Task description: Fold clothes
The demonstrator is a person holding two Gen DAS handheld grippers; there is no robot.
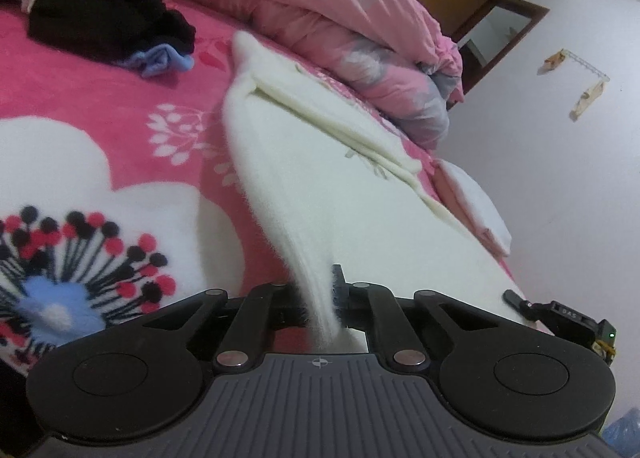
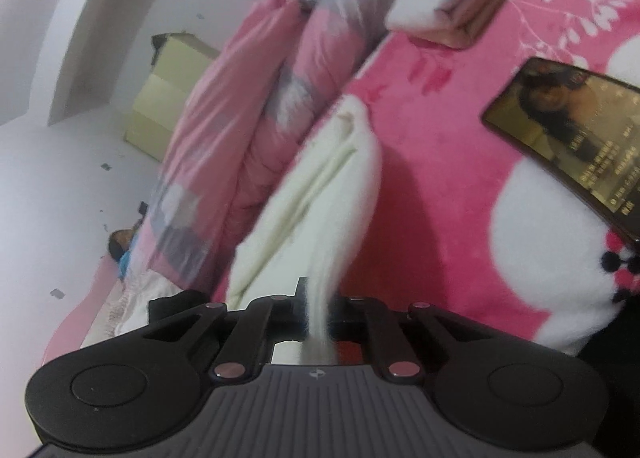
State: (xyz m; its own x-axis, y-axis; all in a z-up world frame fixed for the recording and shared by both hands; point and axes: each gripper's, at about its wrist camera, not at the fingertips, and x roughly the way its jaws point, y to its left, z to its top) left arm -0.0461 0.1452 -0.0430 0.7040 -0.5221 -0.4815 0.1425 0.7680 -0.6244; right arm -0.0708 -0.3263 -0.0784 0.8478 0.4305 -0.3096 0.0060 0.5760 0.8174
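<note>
Both tools are clamped now: the left tool (image 1: 320,298) pinches a thin edge of the white fluffy garment (image 1: 320,178), and the right tool (image 2: 318,318) pinches another edge of the same garment (image 2: 320,198), which stretches ahead of each tool and lies on the pink flowered bed (image 1: 100,98).

The risk here, as I judge it: each grip catches only a narrow lip of slick, fuzzy fabric, so a quick pull could slide it out (and one side dropping would skew the fold). The layers ahead of the left tool look loosely stacked and could splay. A phone (image 2: 580,146) lies to the right of the right tool, close enough for swinging cloth to drag it.

Writing: the phone screen shows small text, too blurred to read; nothing else legible.
</note>
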